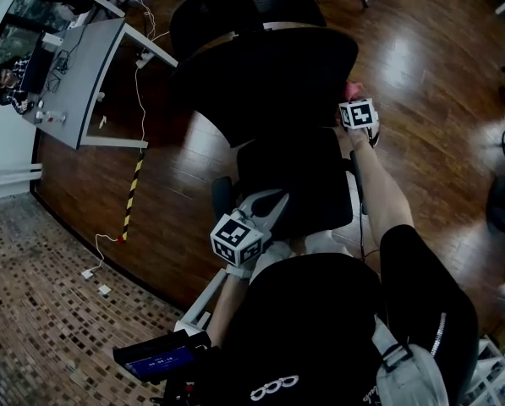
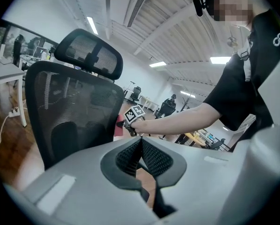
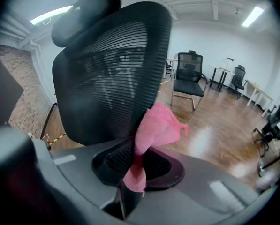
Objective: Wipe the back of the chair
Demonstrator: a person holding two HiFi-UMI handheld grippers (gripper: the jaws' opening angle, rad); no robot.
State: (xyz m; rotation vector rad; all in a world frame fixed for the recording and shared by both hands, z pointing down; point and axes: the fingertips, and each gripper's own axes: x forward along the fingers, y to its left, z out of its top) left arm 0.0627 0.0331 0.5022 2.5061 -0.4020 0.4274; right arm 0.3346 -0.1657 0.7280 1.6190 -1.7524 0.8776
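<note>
The person's torso [image 1: 337, 328] in a black shirt fills the bottom of the head view. Just ahead of it, the left gripper [image 2: 140, 143] is held low by the seat [image 1: 299, 176], forearm tucked in close. Its jaws are pressed together with nothing between them.

Farther out, the right arm reaches forward, almost straight. The right gripper [image 3: 134, 170] is clamped on a bunched end of the pink cloth [image 3: 159, 125]. The rest of the cloth stands loose above the jaws, at the right edge of the chair back [image 3: 109, 74]. I cannot tell whether it is pressing on the mesh or only just beside it.

The cloth looks light, limp and soft, so a pinch on the gathered end should be enough. The free part will probably fold and drag rather than push. The chair back is black mesh in a curved frame and likely gives a little under pressure. Firm, flat strokes would probably suit it better than dabs.

The chair stands upright on the wooden floor [image 1: 421, 57] with its headrest [image 3: 86, 8] at the top. It may swivel when pushed, and the idle left gripper could steady the frame.
</note>
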